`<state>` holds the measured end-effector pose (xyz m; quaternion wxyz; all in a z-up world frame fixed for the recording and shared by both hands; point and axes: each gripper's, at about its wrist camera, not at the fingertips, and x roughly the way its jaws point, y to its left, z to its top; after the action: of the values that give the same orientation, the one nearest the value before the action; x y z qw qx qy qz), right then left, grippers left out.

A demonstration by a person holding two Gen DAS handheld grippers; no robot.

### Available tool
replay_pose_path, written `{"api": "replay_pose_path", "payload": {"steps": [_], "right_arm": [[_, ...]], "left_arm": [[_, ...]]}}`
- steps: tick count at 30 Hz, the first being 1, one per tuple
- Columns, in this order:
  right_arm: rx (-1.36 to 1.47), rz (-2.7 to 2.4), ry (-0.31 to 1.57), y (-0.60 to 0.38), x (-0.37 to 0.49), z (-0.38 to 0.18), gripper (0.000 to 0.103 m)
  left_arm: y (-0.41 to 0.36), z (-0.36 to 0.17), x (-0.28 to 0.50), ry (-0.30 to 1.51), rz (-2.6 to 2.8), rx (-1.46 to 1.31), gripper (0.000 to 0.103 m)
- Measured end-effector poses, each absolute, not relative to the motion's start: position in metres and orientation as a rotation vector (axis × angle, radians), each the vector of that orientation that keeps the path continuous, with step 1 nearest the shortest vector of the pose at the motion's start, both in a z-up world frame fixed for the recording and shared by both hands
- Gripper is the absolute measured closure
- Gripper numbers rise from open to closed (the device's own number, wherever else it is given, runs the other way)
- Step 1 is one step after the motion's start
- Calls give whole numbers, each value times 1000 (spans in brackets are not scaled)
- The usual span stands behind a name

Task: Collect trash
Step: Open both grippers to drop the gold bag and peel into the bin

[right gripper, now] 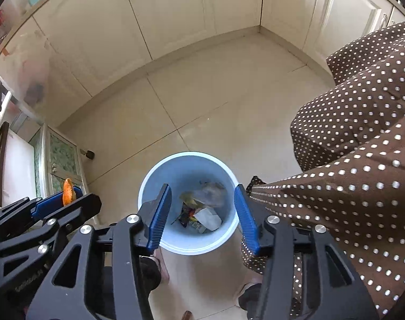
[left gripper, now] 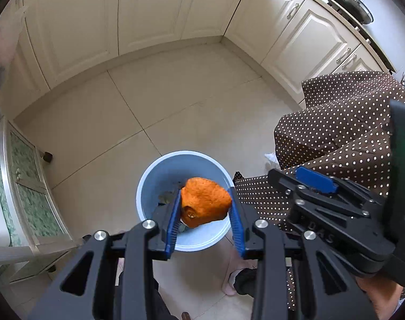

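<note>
Orange peel [left gripper: 205,202] sits pinched between the blue pads of the left gripper [left gripper: 205,208], right above the open mouth of the blue bin [left gripper: 154,176]. Hangs straight over the bin, so only needs to fall down. Looks a bit wider side to side than tall, lying across from pad to pad. Shows up again in the right wrist view as a thin orange sliver at the far left, poking from the left gripper.

Right gripper [right gripper: 202,213] also points down into the bin, jaws spread apart with nothing between them (no earlier picture, so no telling what it let go of). Hovers just beside the left gripper, on its right.

Inside the bin: crumpled wrappers [right gripper: 191,213], a pale scrap of paper [right gripper: 209,218], and something clear and crinkly [right gripper: 210,193] near the far wall. Stands on the tiled floor [right gripper: 202,101] near the person's spotted skirt [right gripper: 362,160].

Next job, probably: open the left pads and let the peel drop.
</note>
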<state>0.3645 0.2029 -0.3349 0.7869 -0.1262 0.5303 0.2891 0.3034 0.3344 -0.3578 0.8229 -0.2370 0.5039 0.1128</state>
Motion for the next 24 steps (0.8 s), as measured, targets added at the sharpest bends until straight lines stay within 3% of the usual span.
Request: {"api": "replay_pose_path", "payload": {"steps": [22,24], "right_arm": [[-229,586,1021,176,362,-287,47],[-222,586,1013,173,361,-281,47]], "left_arm": [[316,-330,327,1052,232,-465,68],[316,-327,326,1052,236,-462,65]]}}
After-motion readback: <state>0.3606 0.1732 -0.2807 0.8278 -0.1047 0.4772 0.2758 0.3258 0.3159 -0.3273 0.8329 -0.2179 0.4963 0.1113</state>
